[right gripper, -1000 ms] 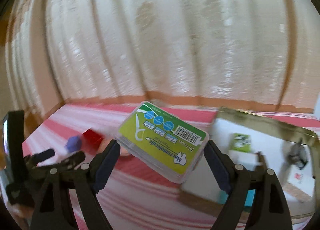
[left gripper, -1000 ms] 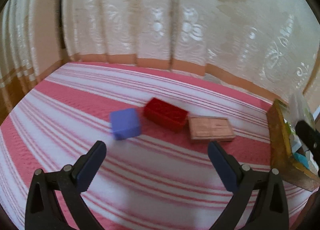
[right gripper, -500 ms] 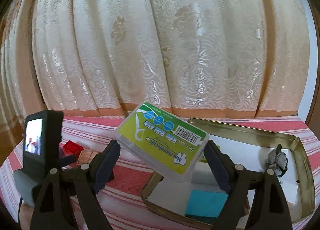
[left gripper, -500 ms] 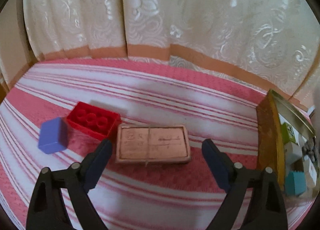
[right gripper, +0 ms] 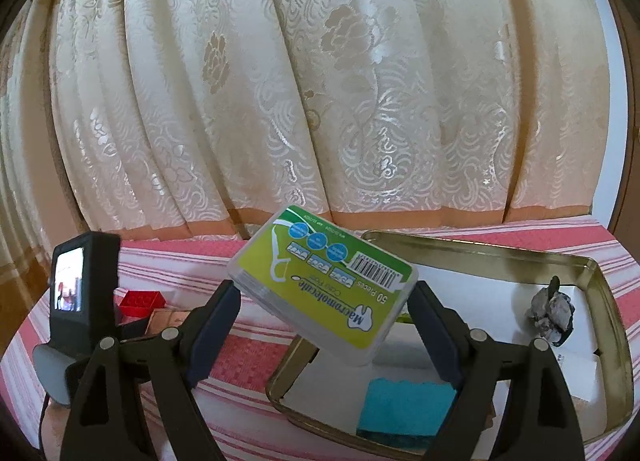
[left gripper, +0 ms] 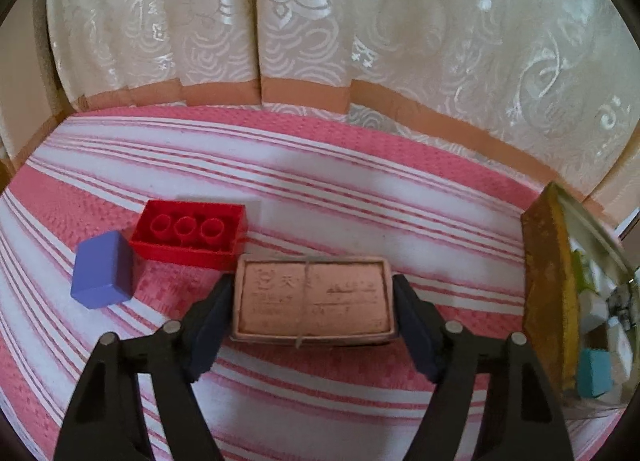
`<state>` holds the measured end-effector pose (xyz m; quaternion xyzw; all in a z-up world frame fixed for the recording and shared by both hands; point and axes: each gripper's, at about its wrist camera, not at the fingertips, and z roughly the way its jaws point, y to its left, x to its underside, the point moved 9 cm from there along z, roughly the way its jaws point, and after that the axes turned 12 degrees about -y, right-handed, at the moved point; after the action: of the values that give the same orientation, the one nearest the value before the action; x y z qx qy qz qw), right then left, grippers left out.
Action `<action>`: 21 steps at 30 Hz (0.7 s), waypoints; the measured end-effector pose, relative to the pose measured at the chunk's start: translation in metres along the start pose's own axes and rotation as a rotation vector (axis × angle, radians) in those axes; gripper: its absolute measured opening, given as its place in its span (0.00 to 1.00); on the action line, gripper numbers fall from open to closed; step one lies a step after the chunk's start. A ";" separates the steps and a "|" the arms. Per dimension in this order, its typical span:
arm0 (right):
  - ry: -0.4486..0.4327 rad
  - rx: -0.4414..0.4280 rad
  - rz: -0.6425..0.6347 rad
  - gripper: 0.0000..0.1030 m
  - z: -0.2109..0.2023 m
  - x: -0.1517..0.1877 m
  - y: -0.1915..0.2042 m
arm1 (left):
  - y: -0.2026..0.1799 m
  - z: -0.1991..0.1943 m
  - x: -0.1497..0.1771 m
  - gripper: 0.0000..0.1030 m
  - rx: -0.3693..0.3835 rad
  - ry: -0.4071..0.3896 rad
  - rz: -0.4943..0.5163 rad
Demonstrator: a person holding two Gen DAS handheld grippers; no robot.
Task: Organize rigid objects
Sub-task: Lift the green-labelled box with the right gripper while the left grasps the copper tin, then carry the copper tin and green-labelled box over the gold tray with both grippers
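Note:
A flat pink box (left gripper: 312, 301) lies on the striped cloth between the fingers of my left gripper (left gripper: 312, 295). The jaws are closing, and the pads touch the box's two short ends. Just left of the box sits a red brick (left gripper: 188, 235), hollow side up, and beside that a blue block (left gripper: 102, 275). My right gripper (right gripper: 324, 325) is shut on a green floss-pick box (right gripper: 324, 289), held tilted in the air over the near left corner of a gold metal tray (right gripper: 500, 253).
The tray holds a teal block (right gripper: 404, 409), a grey crumpled thing (right gripper: 552, 311) and white boxes. Its rusty side wall (left gripper: 544, 281) stands to the right of the pink box. A cream curtain (left gripper: 300, 21) closes off the far edge. The left tool's screen (right gripper: 70, 279) shows at left.
My left gripper swung right from the blue block to the pink box and narrowed its jaws onto the box's ends. The right gripper turned toward the tray, keeping hold of the floss box.

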<state>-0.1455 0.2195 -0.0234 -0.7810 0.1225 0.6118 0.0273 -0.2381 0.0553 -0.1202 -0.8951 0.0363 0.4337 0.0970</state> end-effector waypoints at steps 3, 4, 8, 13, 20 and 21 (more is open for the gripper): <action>-0.008 0.002 0.002 0.84 -0.001 -0.002 0.000 | 0.006 -0.011 -0.005 0.74 0.021 -0.066 -0.050; -0.009 0.003 0.006 0.84 -0.002 -0.002 -0.001 | 0.007 -0.015 -0.008 0.74 0.018 -0.091 -0.055; -0.014 0.007 0.020 0.84 -0.002 -0.004 -0.004 | 0.006 -0.035 -0.015 0.74 -0.014 -0.193 -0.033; -0.029 0.019 0.014 0.84 -0.009 -0.004 -0.010 | -0.004 -0.055 -0.021 0.74 -0.012 -0.282 0.001; -0.056 0.048 -0.007 0.84 -0.022 -0.006 -0.025 | -0.020 -0.085 -0.029 0.74 0.093 -0.370 -0.021; -0.059 0.052 -0.010 0.84 -0.024 -0.006 -0.027 | -0.021 -0.087 -0.029 0.74 0.099 -0.373 -0.026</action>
<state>-0.1179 0.2423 -0.0145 -0.7621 0.1338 0.6312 0.0541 -0.1858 0.0575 -0.0415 -0.7936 0.0275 0.5886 0.1517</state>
